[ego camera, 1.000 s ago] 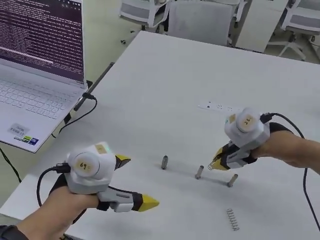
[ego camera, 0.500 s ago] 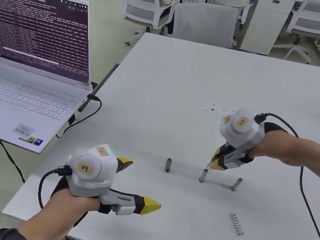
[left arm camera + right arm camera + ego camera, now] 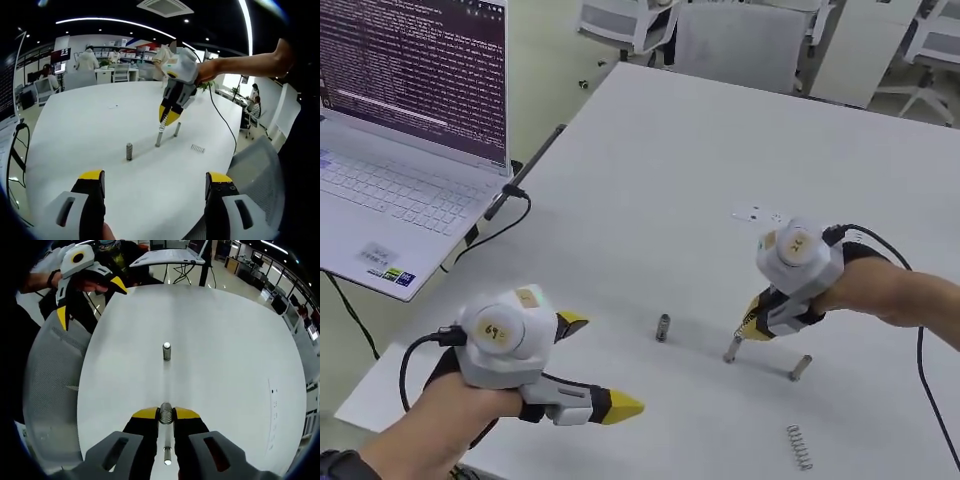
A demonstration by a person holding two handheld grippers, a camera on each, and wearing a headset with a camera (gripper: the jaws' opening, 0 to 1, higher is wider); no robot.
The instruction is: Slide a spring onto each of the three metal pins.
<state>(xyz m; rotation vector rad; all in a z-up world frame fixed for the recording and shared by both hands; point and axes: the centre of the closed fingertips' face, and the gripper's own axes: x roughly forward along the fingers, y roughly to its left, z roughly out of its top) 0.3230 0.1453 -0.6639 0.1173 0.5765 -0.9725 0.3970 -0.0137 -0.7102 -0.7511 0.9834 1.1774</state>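
Note:
Three metal pins stand in a row on the white table. The left pin [image 3: 663,328] [image 3: 129,151] [image 3: 166,351] carries a spring. The middle pin [image 3: 732,348] [image 3: 159,137] [image 3: 167,456] and the right pin [image 3: 800,367] [image 3: 177,129] are bare. My right gripper [image 3: 752,327] [image 3: 169,116] is shut on a spring [image 3: 166,413], held just above the middle pin's top. Another loose spring [image 3: 799,446] [image 3: 198,148] lies flat near the table's front edge. My left gripper [image 3: 593,364] [image 3: 155,180] [image 3: 85,275] stands open and empty at the front left.
An open laptop [image 3: 410,130] sits at the left, with a black cable [image 3: 485,225] running off the table edge. A small white strip [image 3: 758,214] lies behind the pins. Office chairs [image 3: 735,40] stand beyond the far edge.
My right gripper, still holding the spring, has come closer to the middle pin's top. The left gripper has stayed in place; the head camera has shifted.

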